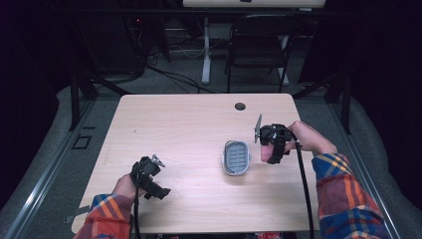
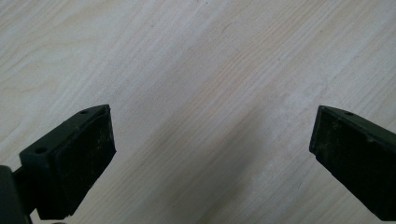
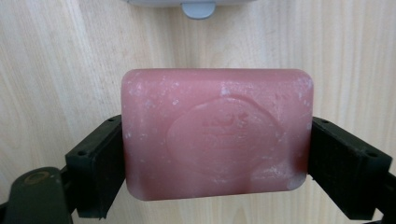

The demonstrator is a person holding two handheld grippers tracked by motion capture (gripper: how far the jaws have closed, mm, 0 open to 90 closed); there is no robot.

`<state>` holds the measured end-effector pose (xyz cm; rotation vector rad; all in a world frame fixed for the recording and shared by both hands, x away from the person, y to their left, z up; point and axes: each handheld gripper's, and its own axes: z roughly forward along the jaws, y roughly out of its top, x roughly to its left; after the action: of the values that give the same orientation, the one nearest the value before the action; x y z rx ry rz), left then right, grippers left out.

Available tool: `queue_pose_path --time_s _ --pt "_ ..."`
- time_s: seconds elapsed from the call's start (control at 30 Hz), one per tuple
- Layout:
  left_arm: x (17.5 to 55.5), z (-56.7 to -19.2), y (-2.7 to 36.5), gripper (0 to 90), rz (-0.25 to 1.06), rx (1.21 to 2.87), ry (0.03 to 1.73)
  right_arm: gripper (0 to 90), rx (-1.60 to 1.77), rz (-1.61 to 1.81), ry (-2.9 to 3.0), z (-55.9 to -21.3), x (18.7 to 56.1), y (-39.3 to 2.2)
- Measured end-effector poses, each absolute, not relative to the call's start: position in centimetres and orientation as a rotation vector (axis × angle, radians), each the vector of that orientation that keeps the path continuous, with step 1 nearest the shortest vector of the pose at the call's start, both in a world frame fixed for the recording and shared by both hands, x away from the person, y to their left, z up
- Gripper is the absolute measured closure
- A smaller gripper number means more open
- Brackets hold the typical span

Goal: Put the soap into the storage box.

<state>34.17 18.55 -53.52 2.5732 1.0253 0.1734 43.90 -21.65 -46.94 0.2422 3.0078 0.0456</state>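
Table (image 1: pixel 189 124), pale wood grain, lying under the jaws of the left gripper (image 2: pixel 212 140) and the right gripper (image 3: pixel 217 135); cable hole (image 1: pixel 240 106), round and dark, in the tabletop beyond the right jaws; folding chair (image 1: pixel 259 45), black, well beyond both pairs; white desk leg (image 1: pixel 206 50), beside the chair; floor cables (image 1: pixel 174 74), black, far beyond the left jaws.

Soap dish (image 3: pixel 198 5) — cut off above

soap (image 3: pixel 215 133) between right jaws | soap dish (image 1: pixel 236 157) left of it; on table (image 1: pixel 189 129)
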Motion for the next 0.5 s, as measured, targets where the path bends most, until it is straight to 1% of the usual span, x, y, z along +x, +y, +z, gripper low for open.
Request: queue_pose_path --time_s 0.5 --pt "34.2 -53.5 18.4 0.2 0.17 2.579 1.01 12.8 0.204 0.058 2.989 -44.9 44.3 -19.7"
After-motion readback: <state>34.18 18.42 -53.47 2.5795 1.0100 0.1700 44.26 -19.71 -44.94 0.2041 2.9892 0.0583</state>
